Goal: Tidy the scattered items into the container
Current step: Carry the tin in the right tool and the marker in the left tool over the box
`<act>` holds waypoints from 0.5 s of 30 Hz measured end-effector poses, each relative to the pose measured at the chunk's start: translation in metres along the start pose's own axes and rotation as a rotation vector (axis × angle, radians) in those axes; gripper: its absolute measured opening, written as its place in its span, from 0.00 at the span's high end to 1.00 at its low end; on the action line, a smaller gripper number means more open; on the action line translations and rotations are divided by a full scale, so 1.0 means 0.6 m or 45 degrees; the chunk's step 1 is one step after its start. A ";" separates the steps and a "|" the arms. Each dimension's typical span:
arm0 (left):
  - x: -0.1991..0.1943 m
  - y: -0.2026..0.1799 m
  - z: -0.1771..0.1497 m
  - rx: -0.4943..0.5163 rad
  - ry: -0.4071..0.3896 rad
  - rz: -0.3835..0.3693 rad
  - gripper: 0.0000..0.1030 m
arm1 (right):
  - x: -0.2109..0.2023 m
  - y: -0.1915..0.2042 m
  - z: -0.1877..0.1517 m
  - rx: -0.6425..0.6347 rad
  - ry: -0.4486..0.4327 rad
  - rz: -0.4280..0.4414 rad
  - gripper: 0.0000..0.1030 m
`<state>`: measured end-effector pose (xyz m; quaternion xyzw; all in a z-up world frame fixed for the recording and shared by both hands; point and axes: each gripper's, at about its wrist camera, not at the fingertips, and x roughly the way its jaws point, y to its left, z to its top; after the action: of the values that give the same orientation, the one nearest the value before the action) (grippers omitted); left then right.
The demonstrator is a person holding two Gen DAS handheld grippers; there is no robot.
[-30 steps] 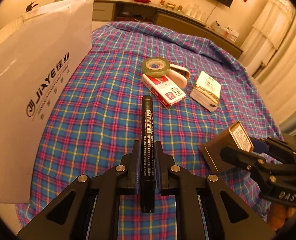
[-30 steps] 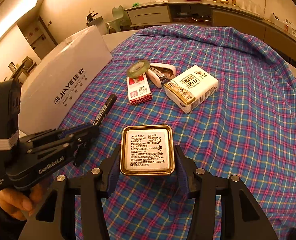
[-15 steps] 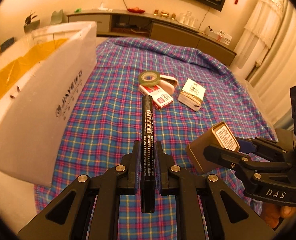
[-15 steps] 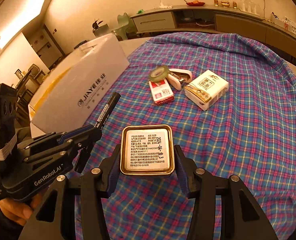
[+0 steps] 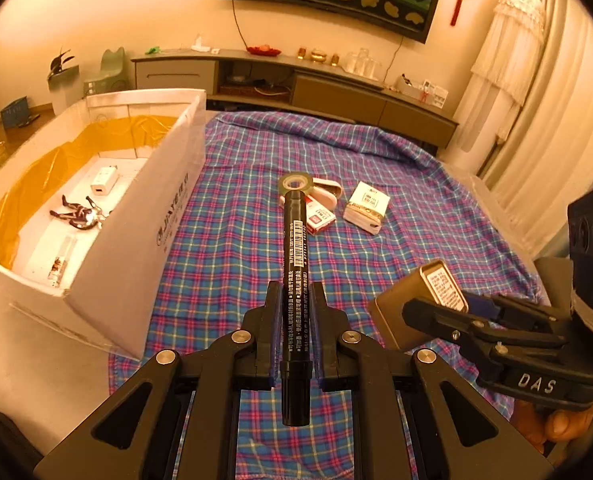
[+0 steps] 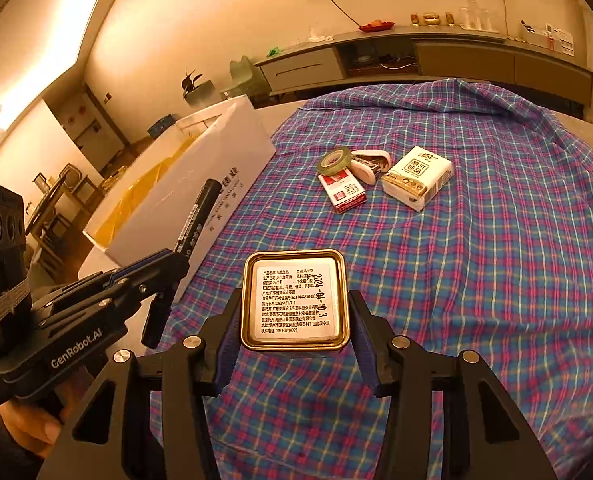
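While gripped lengthwise between the closed jaws of the left gripper, black marker seen held above the plaid cloth, cap end pointing away, white barcode label and fine white print along its barrel, tail end jutting back past the pads. Just right of the marker, square gold tin clamped by its two sides in the right gripper, jaws set wide around it, white label with black print and a handwritten date facing the camera, rim bright brass. Left of the marker, white cardboard box open on top, dark lettering on its long side, yellow plastic lining the far inner walls; on its floor a small toy figure, a white charger block and a small clear tube. Beyond the marker's tip, still out on the cloth and close together: green tape roll leaning on a red-and-white carton, white stapler touching both, white tissue pack with gold trim just to the right. Person's fingers visible under the right gripper's handle.
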<state>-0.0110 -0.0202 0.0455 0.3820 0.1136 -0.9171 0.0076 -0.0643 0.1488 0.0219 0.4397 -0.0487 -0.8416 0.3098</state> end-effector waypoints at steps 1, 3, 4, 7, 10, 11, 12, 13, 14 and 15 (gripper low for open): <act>-0.006 0.001 -0.001 -0.001 -0.006 -0.005 0.88 | -0.005 0.007 -0.004 -0.004 -0.010 -0.001 0.51; -0.017 0.003 -0.001 0.000 -0.020 -0.012 0.88 | -0.014 0.023 -0.013 -0.016 -0.030 0.000 0.51; -0.024 0.004 -0.001 0.001 -0.029 -0.017 0.88 | -0.020 0.031 -0.018 -0.020 -0.043 0.000 0.51; -0.045 0.007 -0.001 0.007 -0.057 -0.028 0.88 | -0.033 0.054 -0.031 -0.030 -0.072 0.003 0.51; -0.062 0.013 -0.002 0.003 -0.080 -0.044 0.87 | -0.045 0.078 -0.036 -0.052 -0.097 0.004 0.51; -0.067 0.015 -0.001 -0.002 -0.084 -0.049 0.88 | -0.049 0.086 -0.035 -0.061 -0.108 0.002 0.51; -0.072 0.019 -0.001 -0.009 -0.087 -0.055 0.88 | -0.053 0.093 -0.034 -0.069 -0.119 0.001 0.51; -0.077 0.023 0.000 -0.014 -0.092 -0.061 0.87 | -0.057 0.101 -0.034 -0.075 -0.130 0.003 0.51; -0.082 0.026 0.001 -0.019 -0.097 -0.065 0.87 | -0.060 0.108 -0.033 -0.079 -0.140 0.006 0.51; -0.087 0.030 0.002 -0.025 -0.103 -0.069 0.87 | -0.063 0.115 -0.031 -0.081 -0.147 0.013 0.51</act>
<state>0.0268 -0.0419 0.0792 0.3412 0.1323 -0.9306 -0.0090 -0.0012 0.1183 0.0619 0.3800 -0.0421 -0.8652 0.3245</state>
